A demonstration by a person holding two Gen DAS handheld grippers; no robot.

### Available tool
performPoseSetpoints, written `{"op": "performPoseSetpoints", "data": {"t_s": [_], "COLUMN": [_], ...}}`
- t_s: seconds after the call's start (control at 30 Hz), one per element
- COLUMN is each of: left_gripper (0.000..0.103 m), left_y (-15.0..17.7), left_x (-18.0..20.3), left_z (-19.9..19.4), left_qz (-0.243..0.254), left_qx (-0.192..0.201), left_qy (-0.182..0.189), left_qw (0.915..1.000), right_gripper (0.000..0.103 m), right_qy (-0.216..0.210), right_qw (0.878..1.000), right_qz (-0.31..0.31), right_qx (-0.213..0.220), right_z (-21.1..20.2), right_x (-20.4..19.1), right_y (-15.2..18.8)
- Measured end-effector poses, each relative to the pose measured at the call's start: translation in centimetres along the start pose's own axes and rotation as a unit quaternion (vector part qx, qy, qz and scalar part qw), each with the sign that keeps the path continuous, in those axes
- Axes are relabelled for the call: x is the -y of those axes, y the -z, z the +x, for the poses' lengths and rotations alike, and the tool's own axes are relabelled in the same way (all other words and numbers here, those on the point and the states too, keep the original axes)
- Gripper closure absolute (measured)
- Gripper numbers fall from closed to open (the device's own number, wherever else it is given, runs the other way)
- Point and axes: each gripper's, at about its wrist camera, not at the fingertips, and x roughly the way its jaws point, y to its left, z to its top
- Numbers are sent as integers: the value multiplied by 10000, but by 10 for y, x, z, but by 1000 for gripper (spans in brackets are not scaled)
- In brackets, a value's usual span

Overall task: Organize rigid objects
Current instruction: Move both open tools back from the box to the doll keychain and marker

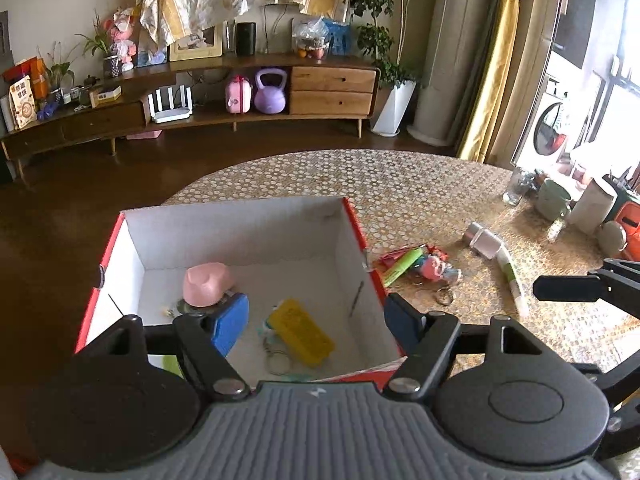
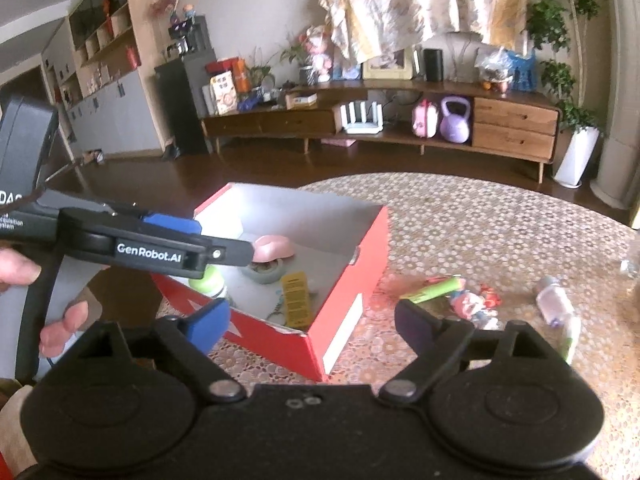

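One rectangular cardboard box holds a ribbed yellow block.

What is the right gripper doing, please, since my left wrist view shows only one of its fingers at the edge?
Observer: The right gripper is open, with nothing between its blue pads, and it faces the near corner of the red box.
Operator: Thank you. Is anything in the box hidden behind my own gripper?
Observer: Yes, a green and white container sits in the near corner, beside the grey ring under the pink object.
Operator: And what holds my left gripper?
Observer: A person's hand is on the handle below the left gripper.
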Motion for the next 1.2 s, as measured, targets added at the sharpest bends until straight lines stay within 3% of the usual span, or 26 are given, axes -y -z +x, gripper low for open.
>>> {"op": "performPoseSetpoints", "data": {"t_s": [0.37,0.43,0.77,0.87,0.9,1.03,1.2], "left_gripper": [26,19,18,7,2,1,0], "left_y": [13,15,24,24,24,22,22], "left_x": [41,49,101,113,117,129,143], "left_z": [8,10,36,47,51,69,88], "left_qz": [11,-13,323,267,220,28,75], "left_qx": [137,177,252,279,325,389,451], "left_qy": [345,431,818,946,940,969,717], "left_qw": [9993,9989,9958,9948,9948,9945,9964], "right_gripper": [6,6,6,6,6,6,6], "right_qy": [405,470,860,936,962,1080,1169], "right_qw": [9987,9983,9950,9939,9935,9917,9913], "right_qz": [234,266,486,567,601,698,606], "right_qx": [196,206,168,144,131,92,-19], "right_z": [-33,-38,-49,-48,-48,-44,-33], "right_x": [42,51,105,119,124,142,159], "right_y": [34,40,63,69,71,77,84]}}
